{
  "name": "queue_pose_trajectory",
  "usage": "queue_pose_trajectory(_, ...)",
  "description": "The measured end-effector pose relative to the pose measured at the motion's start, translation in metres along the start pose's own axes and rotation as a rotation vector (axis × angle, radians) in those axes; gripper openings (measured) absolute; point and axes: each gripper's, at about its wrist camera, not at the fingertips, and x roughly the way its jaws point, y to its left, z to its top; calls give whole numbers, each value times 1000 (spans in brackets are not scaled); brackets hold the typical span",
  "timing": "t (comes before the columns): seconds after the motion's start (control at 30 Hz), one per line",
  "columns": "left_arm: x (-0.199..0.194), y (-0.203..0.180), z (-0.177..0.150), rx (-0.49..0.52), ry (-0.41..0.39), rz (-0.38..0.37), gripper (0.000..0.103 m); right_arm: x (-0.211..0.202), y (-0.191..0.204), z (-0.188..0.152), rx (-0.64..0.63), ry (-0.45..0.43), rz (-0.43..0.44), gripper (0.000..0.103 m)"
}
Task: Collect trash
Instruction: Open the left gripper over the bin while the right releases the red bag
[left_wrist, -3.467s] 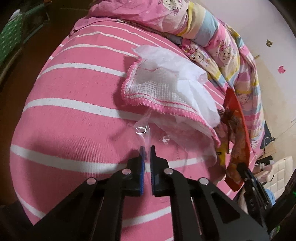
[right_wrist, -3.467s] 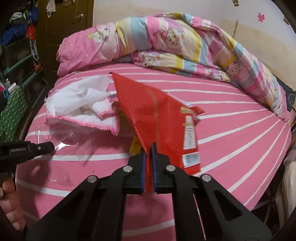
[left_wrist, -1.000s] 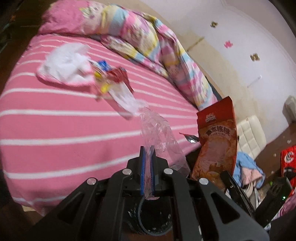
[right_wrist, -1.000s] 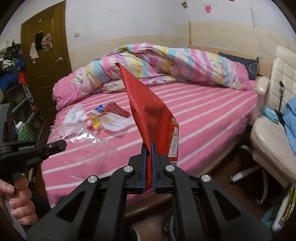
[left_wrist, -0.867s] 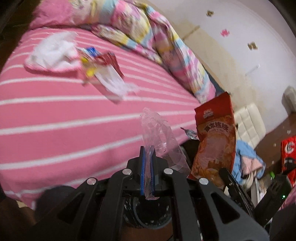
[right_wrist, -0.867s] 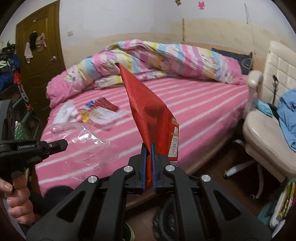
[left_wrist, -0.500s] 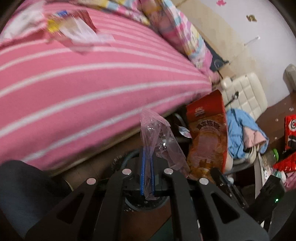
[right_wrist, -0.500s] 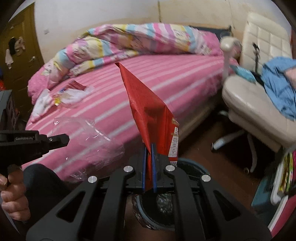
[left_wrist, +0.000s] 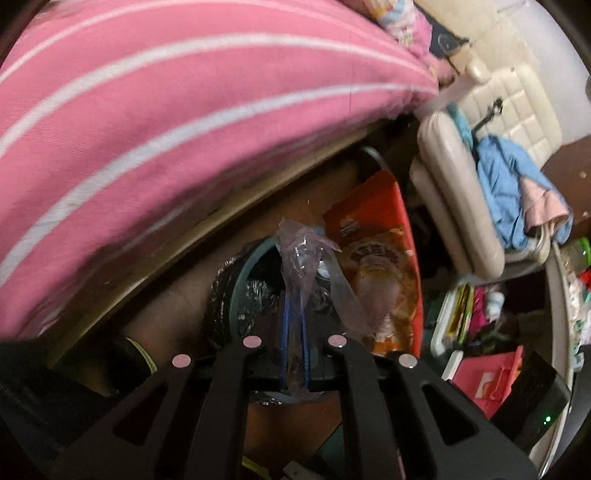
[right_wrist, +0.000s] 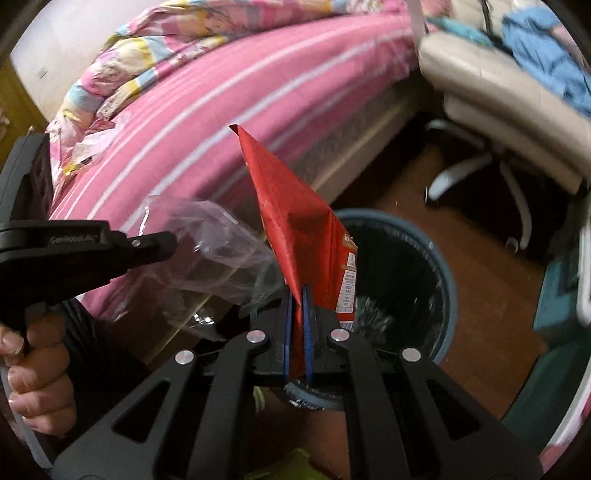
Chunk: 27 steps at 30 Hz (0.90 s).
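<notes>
Red wrapper (right_wrist: 303, 236), clear bag (right_wrist: 221, 254) above bin (right_wrist: 443, 266)

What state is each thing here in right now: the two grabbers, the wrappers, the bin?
Left gripper: shut on the clear plastic bag.
Clear plastic bag: crumpled, pinched, held above the bin.
Right gripper: shut on the red snack bag.
Red snack bag: creased, pinched at one edge, over the bin.
Trash bin: open, dark-lined, standing on the floor beside the bed.
Bed: some litter left near the quilt.

Crinkly clear plastic film (left_wrist: 301, 258), glossy red foil packet (right_wrist: 303, 236) (bedsheet (left_wrist: 166, 110): matt cloth).
</notes>
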Motion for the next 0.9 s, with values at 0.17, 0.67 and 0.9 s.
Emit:
queue_pose_trajectory(0.17, 38, -7, 2, 14, 73, 20, 6, 18, -12, -10, 52, 56, -14, 6)
queue_pose_trajectory(0.67, 102, -25, 2, 73, 220, 43, 21, 44, -38, -16, 108, 123, -102, 25)
queue_pose_trajectory(0.9, 111, -34, 2, 83, 244, 29, 52, 33, -43, -12, 136, 101, -145, 66)
